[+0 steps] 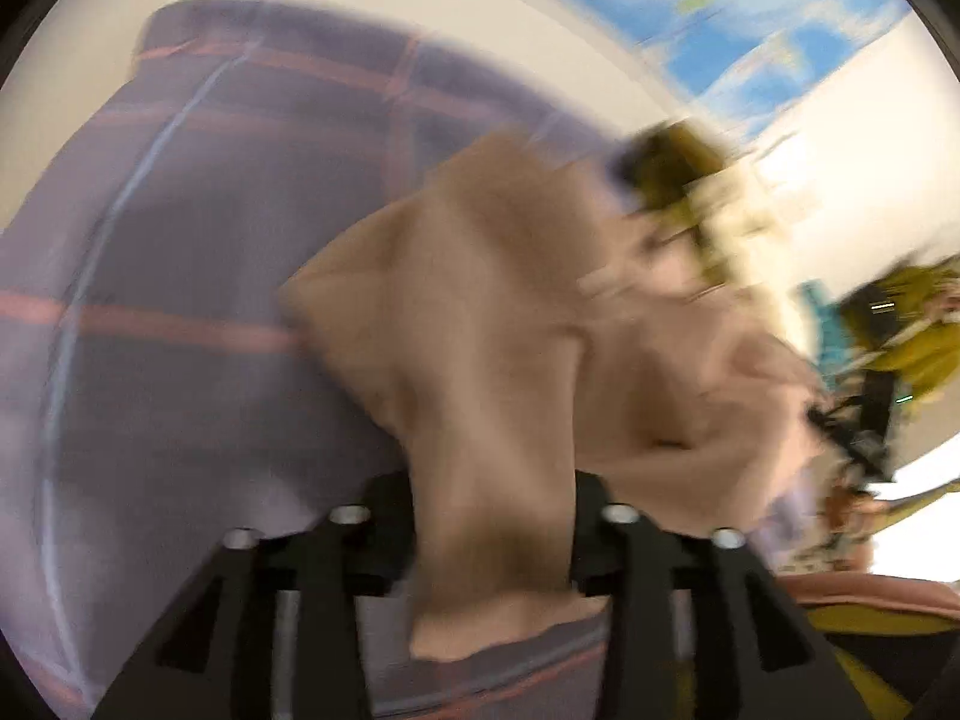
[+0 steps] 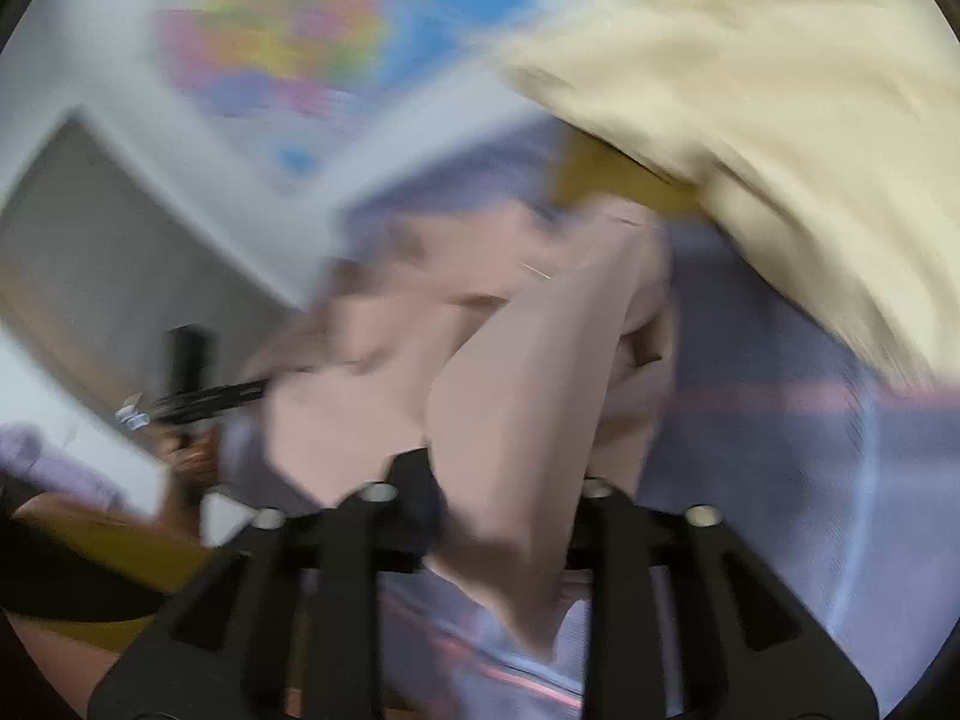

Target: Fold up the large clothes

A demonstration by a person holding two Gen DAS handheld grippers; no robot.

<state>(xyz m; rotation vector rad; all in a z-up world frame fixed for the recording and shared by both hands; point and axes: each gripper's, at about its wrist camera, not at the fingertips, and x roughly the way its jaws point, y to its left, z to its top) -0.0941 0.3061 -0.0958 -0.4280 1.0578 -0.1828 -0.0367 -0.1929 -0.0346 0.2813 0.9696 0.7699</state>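
The beige garment (image 1: 528,324) lies bunched on the purple plaid bedsheet (image 1: 198,276), the landmark here. The left tongs (image 1: 492,516) stand partly open with a fold of the garment running between their fingers; whether the pads press it is blurred. The right tongs (image 2: 510,492) likewise straddle another fold, grip unclear. A cream cloth (image 2: 780,96) (a pale heap) lies on the sheet's far side, beyond the garment. A colourful map (image 2: 300,42) hangs above the sheet.

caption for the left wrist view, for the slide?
Left gripper fingers closed on a beige garment over a purple plaid sheet; heavy motion blur.
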